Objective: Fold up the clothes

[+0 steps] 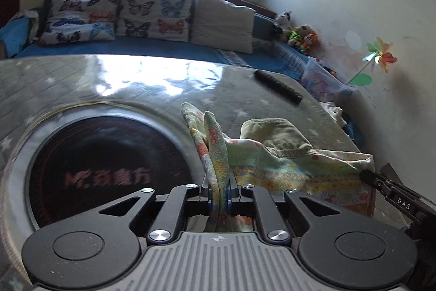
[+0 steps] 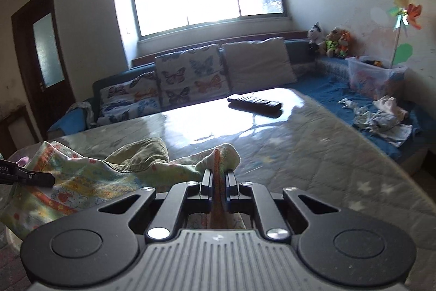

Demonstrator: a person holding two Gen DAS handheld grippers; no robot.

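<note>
Frankly, you had both the left gripper (image 1: 220,190) and right gripper (image 2: 218,183) clamped on the patterned garment (image 1: 286,165) over the table (image 1: 136,89) (thin pinches); uneven pulling could have slipped a corner free.

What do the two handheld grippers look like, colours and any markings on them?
Both are matte black. The left gripper and right gripper each have two round black hubs, angled linkage arms with silver bolts, and a grey ribbed plate with a small emblem. The right one's side carries white lettering. No sleeves or cables show.
</note>
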